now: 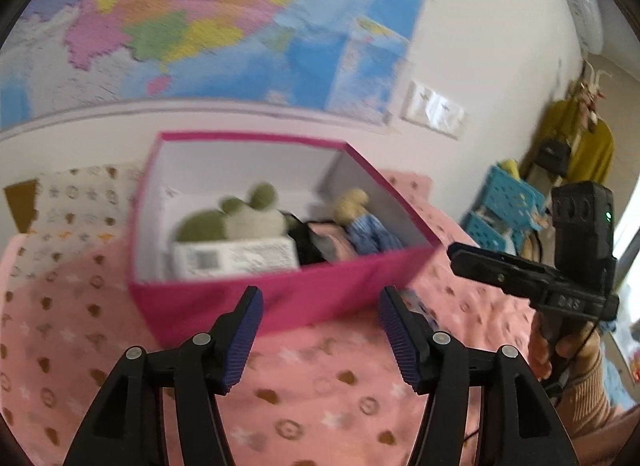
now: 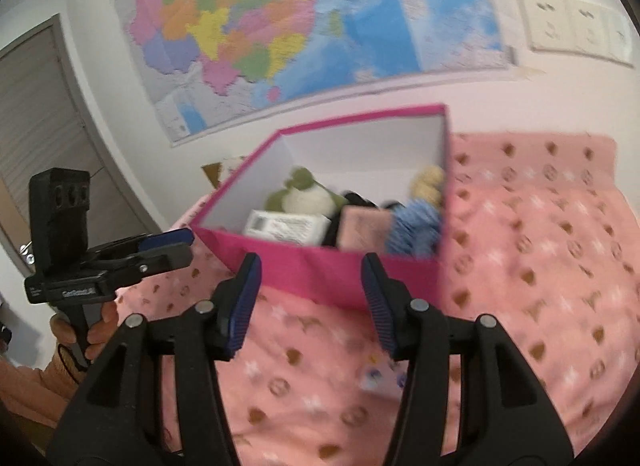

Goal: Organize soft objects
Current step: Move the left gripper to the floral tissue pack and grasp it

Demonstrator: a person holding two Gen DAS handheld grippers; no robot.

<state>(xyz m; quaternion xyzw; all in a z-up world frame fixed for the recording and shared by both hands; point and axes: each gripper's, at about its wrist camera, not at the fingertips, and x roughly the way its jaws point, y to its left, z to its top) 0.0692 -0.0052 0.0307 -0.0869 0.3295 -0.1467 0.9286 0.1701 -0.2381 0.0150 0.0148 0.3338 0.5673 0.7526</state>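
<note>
Toys fill the pink box [image 1: 280, 302] on the bed [image 1: 328, 406]: a green and white plush frog [image 1: 240, 217] at ten o'clock inside it, a doll in blue checked cloth [image 1: 368, 229] at two o'clock, a white carton [image 1: 236, 258] against the near wall.

My left tool [image 1: 320, 340] and right tool [image 2: 310, 304] both hang half open and empty, short of the box.

I judge the plush light, squashy and forgiving; I would pinch the frog's body, not an ear. The box walls look like thin card and stand high, so I should come in over the near rim. Open blanket lies at six o'clock and at three.
</note>
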